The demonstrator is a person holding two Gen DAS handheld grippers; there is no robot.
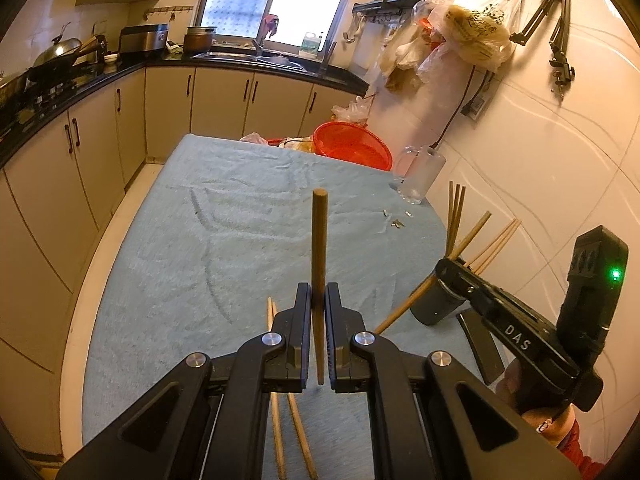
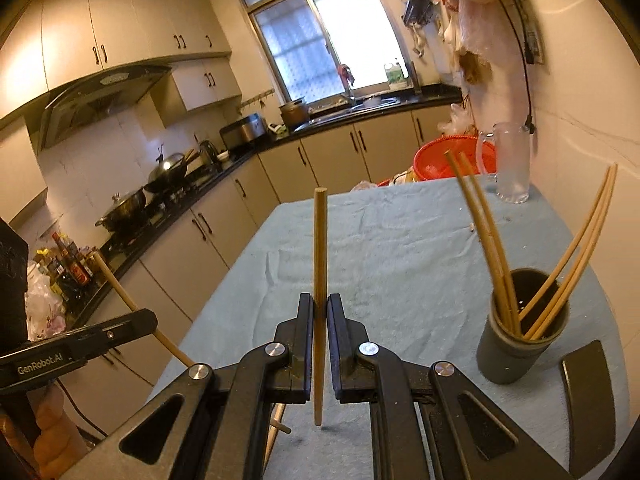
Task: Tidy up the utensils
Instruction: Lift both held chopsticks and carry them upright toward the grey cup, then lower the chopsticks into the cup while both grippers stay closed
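A chopstick (image 1: pixel 319 272) stands up between the fingers of the left tool (image 1: pixel 319 312), which is closed tight on it. The right tool (image 2: pixel 320 320) is closed on another chopstick (image 2: pixel 319 280) the same way. Both sticks are lifted above the surface (image 1: pixel 240 216), which has a light blue cloth on it. A few more chopsticks (image 1: pixel 296 424) lie flat on the cloth under the left tool. At the right side of the surface stands a dark cup (image 2: pixel 520 344) with about five chopsticks (image 2: pixel 576 252) leaning in it. A flat black piece (image 2: pixel 588 400), maybe a lid, lies beside the cup. Farther back are a clear glass mug (image 2: pixel 512 164) and a red bowl (image 1: pixel 352 146).
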